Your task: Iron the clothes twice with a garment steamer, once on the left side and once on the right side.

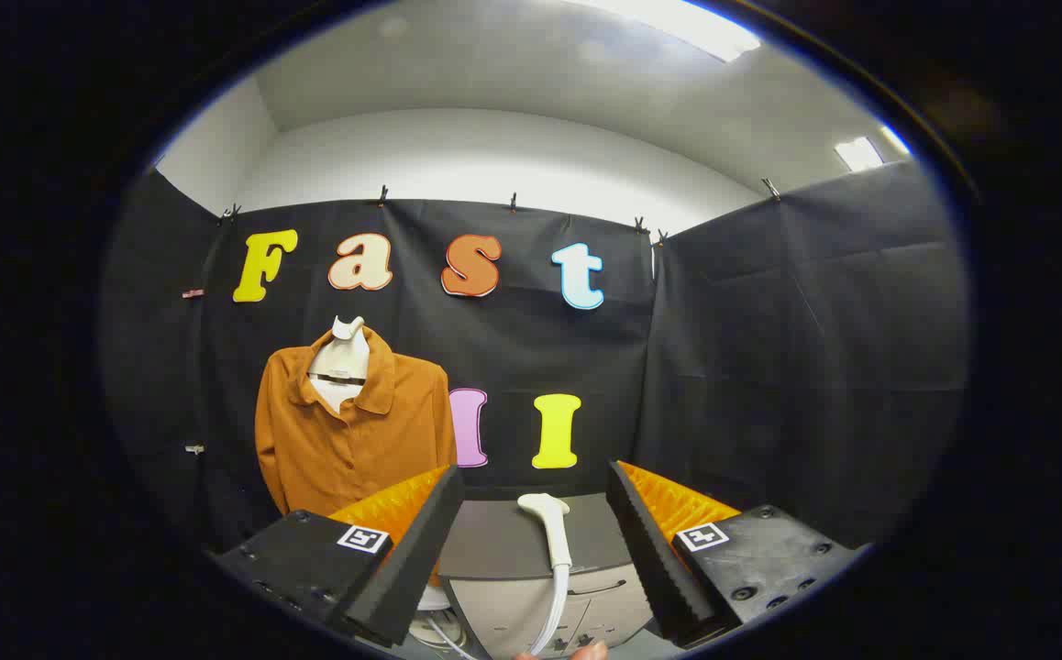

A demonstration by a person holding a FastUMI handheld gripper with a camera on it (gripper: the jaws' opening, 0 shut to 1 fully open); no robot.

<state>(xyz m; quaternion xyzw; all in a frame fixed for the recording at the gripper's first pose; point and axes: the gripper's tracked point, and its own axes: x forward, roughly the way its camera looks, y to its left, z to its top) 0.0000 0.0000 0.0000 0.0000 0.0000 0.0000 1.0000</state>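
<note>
A brown-orange shirt [352, 431] hangs on a white mannequin neck form [345, 357] against the booth wall, beyond my left finger. A white garment steamer head [549, 527] lies on a grey tabletop [503, 541], just ahead of and between my fingers, its white hose [551, 614] trailing down toward me. My gripper [531, 559] is open, its fingers spread wide on either side of the steamer head without touching it.
Below the tabletop sits a grey cabinet front [531, 614] with a white round base [430, 623] near the left finger. Black cloth walls close the booth behind and to the right. A fingertip [586, 651] shows at the bottom.
</note>
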